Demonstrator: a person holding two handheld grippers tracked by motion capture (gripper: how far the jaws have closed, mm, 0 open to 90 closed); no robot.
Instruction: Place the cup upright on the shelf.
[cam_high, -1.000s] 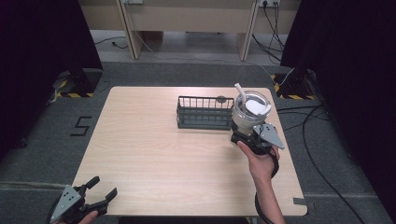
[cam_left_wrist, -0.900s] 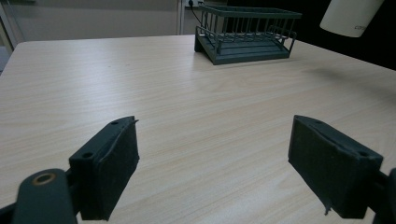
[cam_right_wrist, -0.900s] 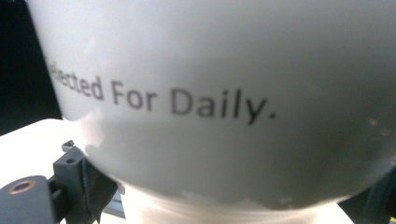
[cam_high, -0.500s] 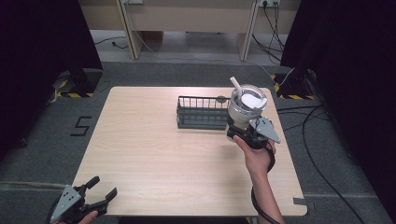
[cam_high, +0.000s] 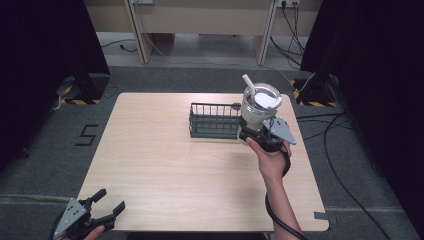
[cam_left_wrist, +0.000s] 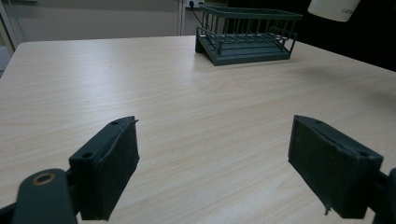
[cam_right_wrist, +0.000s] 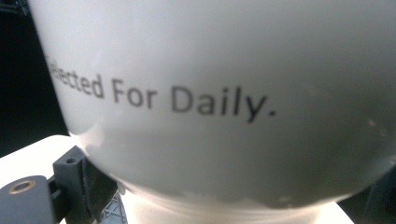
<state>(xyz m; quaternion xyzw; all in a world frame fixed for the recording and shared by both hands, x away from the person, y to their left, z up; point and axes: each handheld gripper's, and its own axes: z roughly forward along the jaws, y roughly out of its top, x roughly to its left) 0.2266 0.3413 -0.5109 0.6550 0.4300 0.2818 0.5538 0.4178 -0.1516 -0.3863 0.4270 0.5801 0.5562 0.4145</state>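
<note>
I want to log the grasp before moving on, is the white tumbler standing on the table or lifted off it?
Lifted. The right hand-held gripper holds the white tumbler upright in the air beside the wire rack, its base clear of the table.

the pale wood-grain table top (cam_high: 165, 165) looked smooth and matt, its fine streaked grain plain in the left gripper view (cam_left_wrist: 187, 116). the dark green wire basket (cam_high: 214, 120) looked like coated metal with a dull sheen (cam_left_wrist: 247, 35). the white cup with clear lid and straw (cam_high: 260, 102) had a smooth, faintly satin wall, likely plastic, with crisp grey print reading "for daily." (cam_right_wrist: 224, 93). the left gripper (cam_left_wrist: 215, 163) carried matt black jaw pads with a slightly rough, rubbery face. the right gripper (cam_high: 262, 135) bore a flat grey three-cornered plate that looked like matt metal. the floor around the table was dull grey carpet (cam_high: 50, 165).
</note>
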